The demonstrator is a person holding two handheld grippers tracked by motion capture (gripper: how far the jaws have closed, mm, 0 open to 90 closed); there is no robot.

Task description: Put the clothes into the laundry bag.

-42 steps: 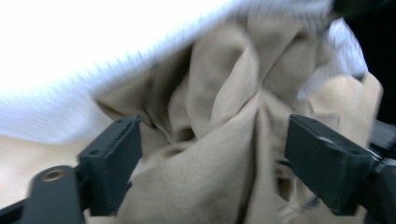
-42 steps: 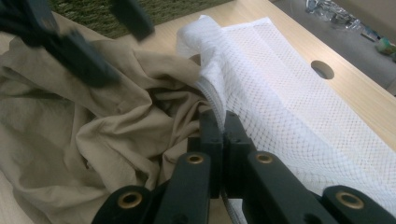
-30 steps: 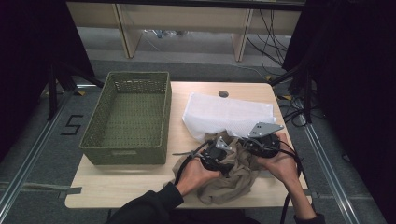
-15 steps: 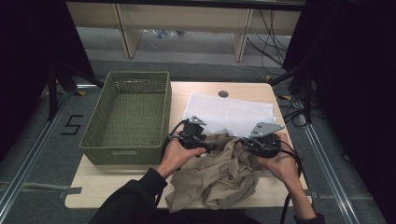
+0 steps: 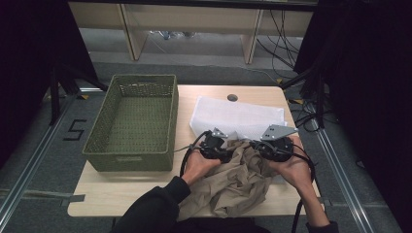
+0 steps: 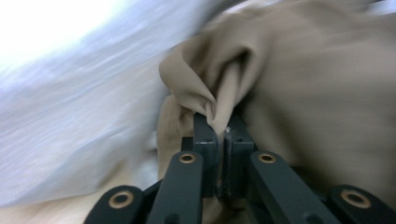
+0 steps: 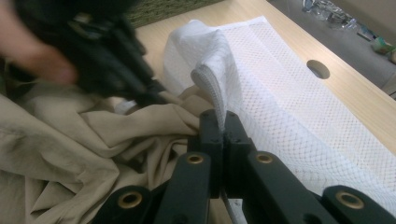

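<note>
The left tongs [image 6: 217,128] have just closed and now pinch a fold of the beige garment [image 5: 238,179], which lies crumpled on the table [image 5: 121,194] beside the green basket [image 5: 133,121]. The right tongs [image 7: 224,123] pinch the white mesh cloth [image 7: 289,93].
</note>
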